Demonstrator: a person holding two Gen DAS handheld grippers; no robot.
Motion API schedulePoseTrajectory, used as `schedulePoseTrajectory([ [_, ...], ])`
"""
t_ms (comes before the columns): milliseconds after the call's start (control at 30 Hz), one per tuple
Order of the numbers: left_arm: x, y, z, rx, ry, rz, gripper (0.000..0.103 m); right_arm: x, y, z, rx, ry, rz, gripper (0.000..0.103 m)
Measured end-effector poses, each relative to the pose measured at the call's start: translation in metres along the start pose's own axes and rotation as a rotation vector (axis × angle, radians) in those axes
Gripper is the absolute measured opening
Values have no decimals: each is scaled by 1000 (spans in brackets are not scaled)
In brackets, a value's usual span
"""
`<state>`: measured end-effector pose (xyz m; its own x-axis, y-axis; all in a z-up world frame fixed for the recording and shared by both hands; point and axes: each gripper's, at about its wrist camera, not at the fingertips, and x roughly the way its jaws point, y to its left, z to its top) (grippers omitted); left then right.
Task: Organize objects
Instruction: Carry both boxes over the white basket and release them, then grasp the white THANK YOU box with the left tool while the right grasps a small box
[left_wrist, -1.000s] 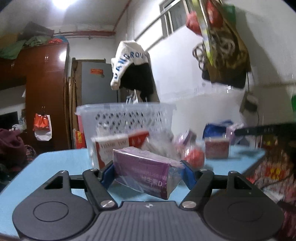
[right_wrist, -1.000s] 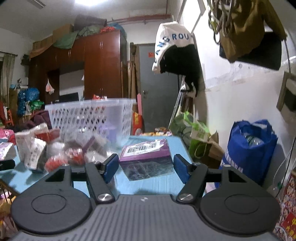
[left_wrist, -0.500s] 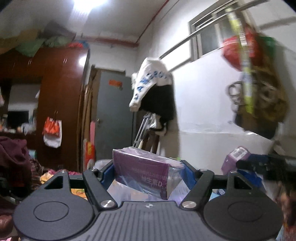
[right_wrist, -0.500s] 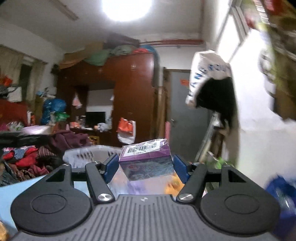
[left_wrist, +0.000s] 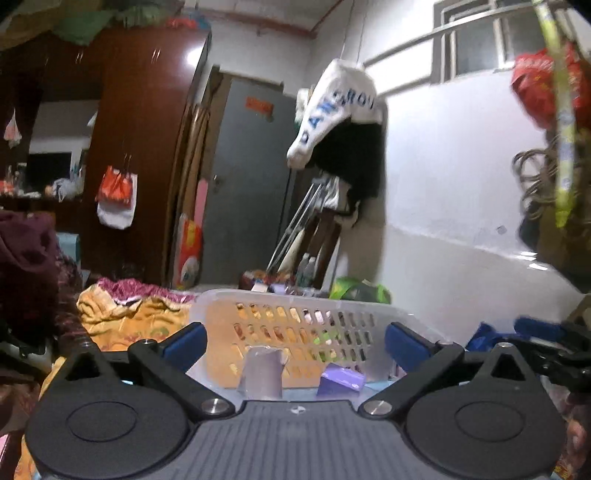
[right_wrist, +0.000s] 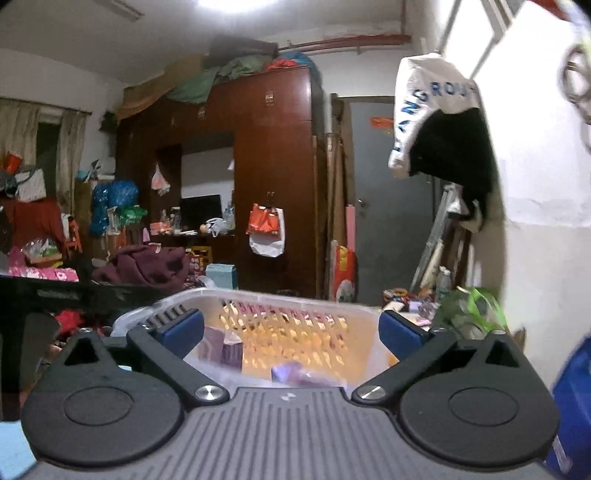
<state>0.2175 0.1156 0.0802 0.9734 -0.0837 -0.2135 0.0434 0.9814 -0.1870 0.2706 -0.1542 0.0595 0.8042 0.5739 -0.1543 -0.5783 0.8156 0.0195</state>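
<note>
A clear perforated plastic basket (left_wrist: 306, 299) stands right in front of both grippers; it also shows in the right wrist view (right_wrist: 295, 295). My left gripper (left_wrist: 295, 341) is open and empty above the basket's near side. A purple box (left_wrist: 341, 380) and a pale wrapped packet (left_wrist: 262, 374) lie inside below it. My right gripper (right_wrist: 291, 330) is open and empty over the basket. Purple boxes (right_wrist: 229, 350) and another purple box (right_wrist: 291, 373) lie inside.
A dark wooden wardrobe (right_wrist: 273, 184) and a grey door (right_wrist: 388, 206) stand behind. A white and black jacket (left_wrist: 343, 122) hangs on the white wall. Piles of cloth (left_wrist: 122, 314) lie at the left. The other gripper (left_wrist: 554, 350) shows at the right edge.
Both grippers have opened and let go of their purple boxes, which now lie in the basket. Both cameras have tipped down toward the basket.
</note>
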Motion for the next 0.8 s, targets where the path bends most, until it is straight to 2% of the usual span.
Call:
schedulePoseTrajectory([
  [67,-34,2,-17,37,-30,-9,103,-32,-9,-20,25,-9,22,103],
  [167,-78,4,-56,42,-60,76,103,-71,-21,-62,69,-24,59,103],
  [233,-101,5,-90,37,-74,62,103,-86,-27,-91,107,-15,54,103],
  [300,-110,4,-116,23,-55,37,102,-94,-31,-116,133,-29,39,103],
  [367,-112,1,-134,21,-45,27,100,-93,-31,-129,141,-8,37,100],
  [433,-105,-8,-138,56,-34,51,99,-86,-28,-133,104,19,23,93],
  [600,-89,-25,-140,120,-15,92,95,-72,-20,-132,38,47,-5,82],
  [667,-85,-29,-142,138,-1,122,89,-70,-16,-133,15,52,-19,76],
  [800,-86,-29,-142,130,2,165,88,-67,-14,-139,-6,64,-32,70],
])
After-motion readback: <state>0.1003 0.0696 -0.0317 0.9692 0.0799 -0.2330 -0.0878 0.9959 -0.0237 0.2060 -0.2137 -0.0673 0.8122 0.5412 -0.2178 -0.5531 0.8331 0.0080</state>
